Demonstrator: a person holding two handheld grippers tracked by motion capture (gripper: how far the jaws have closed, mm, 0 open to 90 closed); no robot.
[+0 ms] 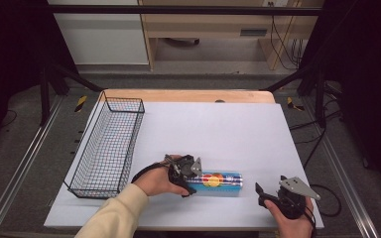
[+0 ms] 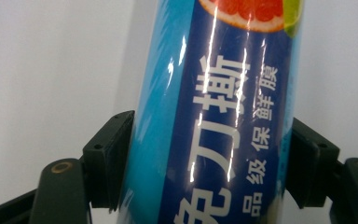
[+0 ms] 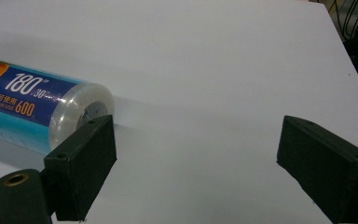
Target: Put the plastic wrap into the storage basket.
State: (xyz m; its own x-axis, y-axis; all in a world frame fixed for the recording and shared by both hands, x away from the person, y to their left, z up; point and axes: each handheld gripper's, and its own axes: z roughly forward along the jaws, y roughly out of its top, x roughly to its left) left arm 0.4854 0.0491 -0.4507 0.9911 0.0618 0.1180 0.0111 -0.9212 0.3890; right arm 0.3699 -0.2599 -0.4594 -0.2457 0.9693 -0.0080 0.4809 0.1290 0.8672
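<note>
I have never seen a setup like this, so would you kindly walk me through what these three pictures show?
There is no robot here: a person stands at a table covered in white and holds a hand-operated two-jaw gripper in each hand.

The high view looks down from above. It shows the left gripper at the end of a blue roll of cling film, the right gripper a little to the roll's right, and an empty wire basket at the left.

The other two pictures come from cameras riding on the grippers. In the left gripper view its black jaws press both sides of the roll, so it is held. In the right gripper view the jaws stand wide open over bare table, with the roll's end just beyond one jaw.
</note>
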